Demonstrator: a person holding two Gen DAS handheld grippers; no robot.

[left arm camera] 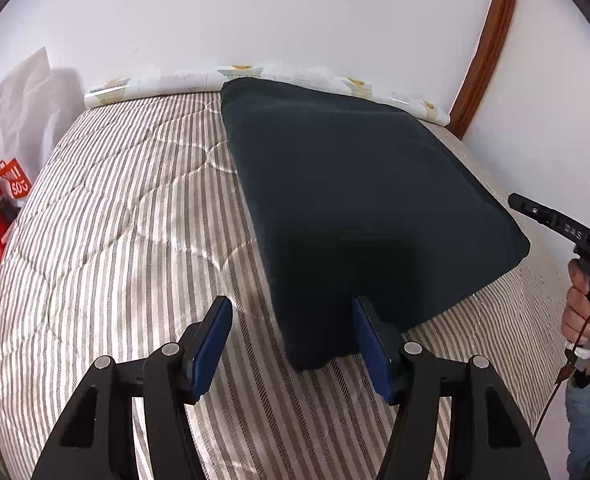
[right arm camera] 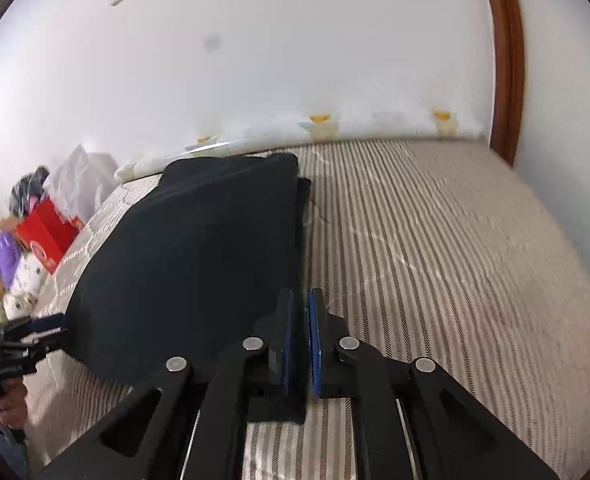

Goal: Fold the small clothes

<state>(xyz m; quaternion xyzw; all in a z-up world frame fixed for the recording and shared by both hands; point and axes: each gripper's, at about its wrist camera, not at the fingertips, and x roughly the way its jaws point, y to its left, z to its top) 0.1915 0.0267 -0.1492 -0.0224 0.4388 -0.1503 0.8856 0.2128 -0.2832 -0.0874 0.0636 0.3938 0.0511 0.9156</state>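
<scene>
My left gripper [left arm camera: 293, 334] has its jaws wide apart around the dark garment's [left arm camera: 355, 192] near corner; my right gripper [right arm camera: 300, 338] pinches its edge on the striped bed [right arm camera: 455, 248]. Red box [right arm camera: 49, 236] mid-left.

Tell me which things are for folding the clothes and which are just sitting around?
For the job:
- dark cloth
- left tool, open by the cloth's near corner
- right tool, pinching the cloth's edge

Just lying about:
- red box
- white bag
- stuffed toys
- patterned pillow
- striped quilt, only the surface underneath
</scene>
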